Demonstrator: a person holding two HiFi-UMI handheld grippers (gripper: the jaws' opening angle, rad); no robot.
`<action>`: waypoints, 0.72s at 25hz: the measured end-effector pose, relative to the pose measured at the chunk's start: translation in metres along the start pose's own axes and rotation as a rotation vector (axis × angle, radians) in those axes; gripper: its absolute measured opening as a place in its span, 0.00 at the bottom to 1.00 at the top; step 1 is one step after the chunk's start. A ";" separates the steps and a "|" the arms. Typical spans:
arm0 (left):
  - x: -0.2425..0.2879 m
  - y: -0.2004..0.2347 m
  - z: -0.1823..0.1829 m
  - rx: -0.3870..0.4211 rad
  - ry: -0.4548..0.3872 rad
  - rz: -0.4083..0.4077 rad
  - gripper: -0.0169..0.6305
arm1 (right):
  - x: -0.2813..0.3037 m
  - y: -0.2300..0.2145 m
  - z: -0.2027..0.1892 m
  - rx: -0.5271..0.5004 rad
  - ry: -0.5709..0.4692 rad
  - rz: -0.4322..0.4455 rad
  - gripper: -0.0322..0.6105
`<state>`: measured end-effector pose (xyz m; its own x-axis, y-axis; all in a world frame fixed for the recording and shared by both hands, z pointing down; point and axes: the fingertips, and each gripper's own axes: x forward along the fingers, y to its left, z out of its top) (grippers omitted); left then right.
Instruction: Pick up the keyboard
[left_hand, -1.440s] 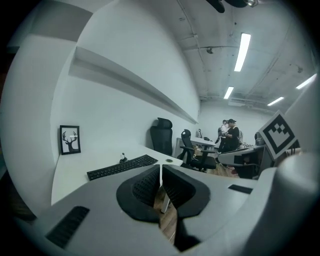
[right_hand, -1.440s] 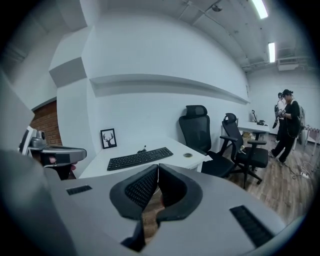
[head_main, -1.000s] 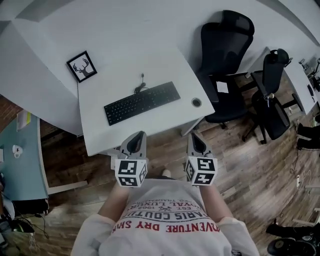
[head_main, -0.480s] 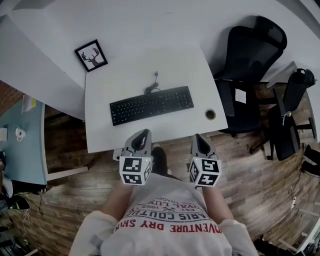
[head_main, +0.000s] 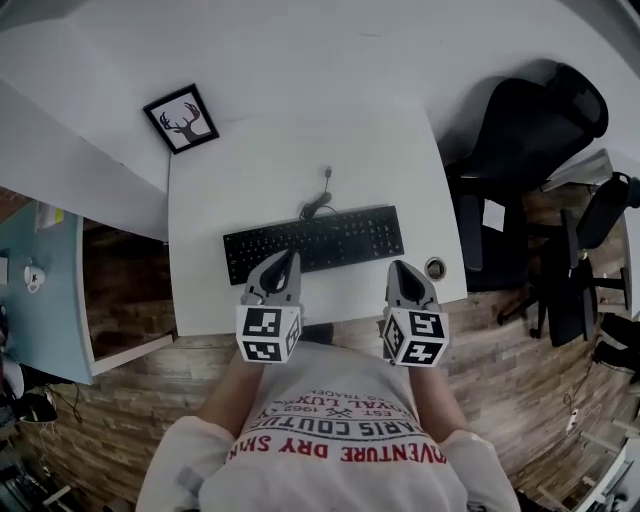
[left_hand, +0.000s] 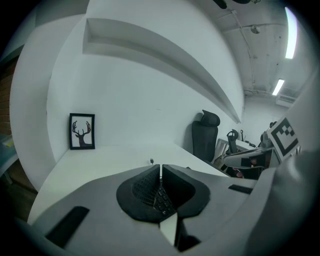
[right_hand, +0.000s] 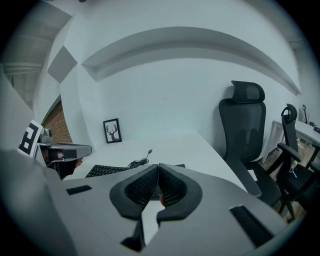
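A black keyboard (head_main: 315, 242) lies across the near half of the white desk (head_main: 250, 160), its cable coiled just behind it. My left gripper (head_main: 290, 258) is shut and empty, its tips over the keyboard's near edge toward the left end. My right gripper (head_main: 397, 268) is shut and empty too, its tips just in front of the keyboard's right end. In the left gripper view, keys of the keyboard (left_hand: 162, 200) show through the gap under the closed left gripper (left_hand: 160, 167). In the right gripper view the keyboard (right_hand: 102, 171) lies to the left behind the closed right gripper (right_hand: 158, 167).
A framed deer picture (head_main: 181, 118) leans at the desk's far left corner. A round cable port (head_main: 434, 267) sits in the desk right of the keyboard. Black office chairs (head_main: 530, 130) stand to the right. A teal side desk (head_main: 35, 290) is at left, over wood flooring.
The person has stepped up to the desk. Both grippers have moved forward from over the floor to the keyboard's near edge, staying shut.
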<state>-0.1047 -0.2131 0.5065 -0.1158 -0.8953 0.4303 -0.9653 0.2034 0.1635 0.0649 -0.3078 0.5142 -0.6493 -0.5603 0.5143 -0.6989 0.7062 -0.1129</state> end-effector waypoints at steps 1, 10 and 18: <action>0.005 0.006 -0.002 -0.002 0.013 0.003 0.08 | 0.009 -0.001 0.002 0.002 0.008 -0.002 0.09; 0.017 0.066 -0.032 -0.111 0.091 0.118 0.08 | 0.073 -0.001 -0.006 0.007 0.104 0.085 0.09; 0.003 0.090 -0.066 -0.186 0.137 0.205 0.08 | 0.101 -0.018 -0.025 -0.016 0.211 0.157 0.09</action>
<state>-0.1767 -0.1714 0.5811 -0.2584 -0.7689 0.5849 -0.8644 0.4543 0.2154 0.0196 -0.3657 0.5893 -0.6716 -0.3418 0.6574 -0.5883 0.7854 -0.1927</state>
